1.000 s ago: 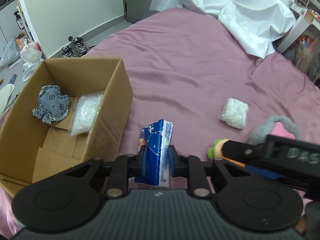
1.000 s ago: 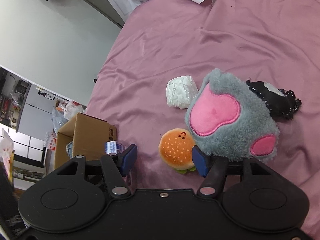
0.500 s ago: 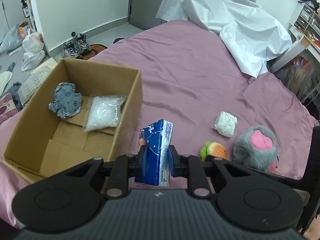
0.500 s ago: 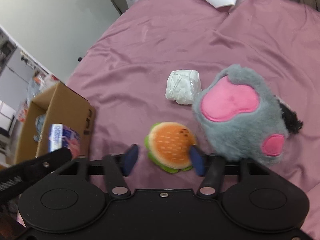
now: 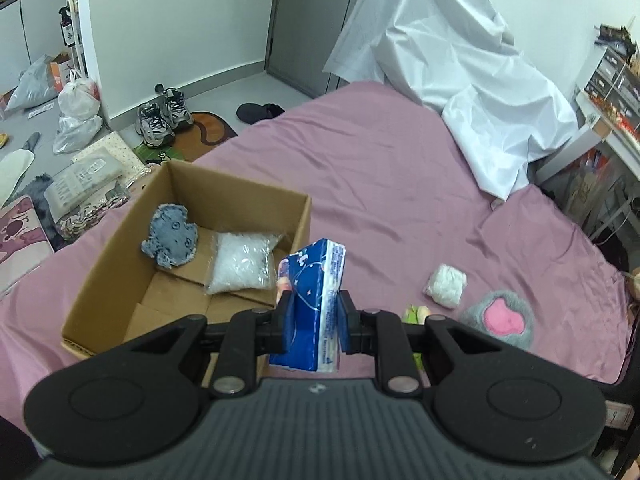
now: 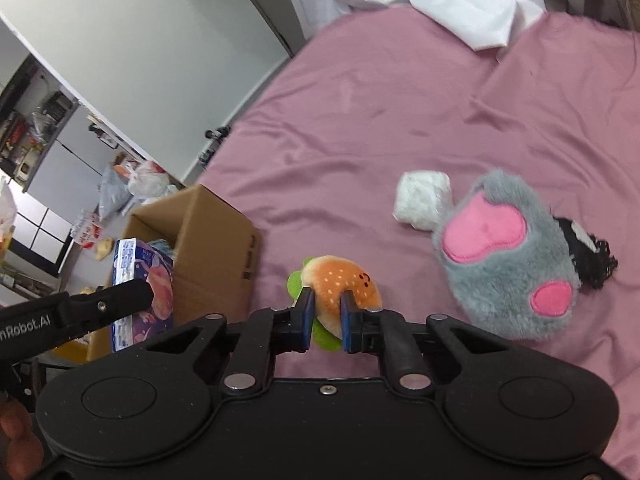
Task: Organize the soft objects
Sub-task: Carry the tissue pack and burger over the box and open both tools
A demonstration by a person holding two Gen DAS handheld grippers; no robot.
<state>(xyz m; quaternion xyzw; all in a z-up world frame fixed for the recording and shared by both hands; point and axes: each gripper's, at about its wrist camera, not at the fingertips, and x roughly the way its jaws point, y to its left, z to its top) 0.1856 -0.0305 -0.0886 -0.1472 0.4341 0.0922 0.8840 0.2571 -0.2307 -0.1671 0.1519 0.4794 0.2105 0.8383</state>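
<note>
My left gripper (image 5: pixel 314 318) is shut on a blue tissue pack (image 5: pixel 314 280) and holds it in the air, just right of an open cardboard box (image 5: pixel 120 236). The box holds a grey-blue plush (image 5: pixel 170 236) and a clear bag of white stuffing (image 5: pixel 240 264). My right gripper (image 6: pixel 326 312) is shut on an orange burger plush (image 6: pixel 340 284) on the pink bed. A grey and pink plush (image 6: pixel 508 264) and a white wrapped bundle (image 6: pixel 422 200) lie to the right. The tissue pack (image 6: pixel 142 276) and box (image 6: pixel 208 236) also show in the right wrist view.
A black frilly item (image 6: pixel 592 256) sticks out behind the grey plush. A white sheet (image 5: pixel 460 80) is heaped at the far end of the pink bed (image 5: pixel 380 168). Shoes (image 5: pixel 162 116), bags and packages lie on the floor left of the bed.
My right gripper has closed on the burger plush. My left gripper has risen and pulled back with the tissue pack, so more of the box shows.
</note>
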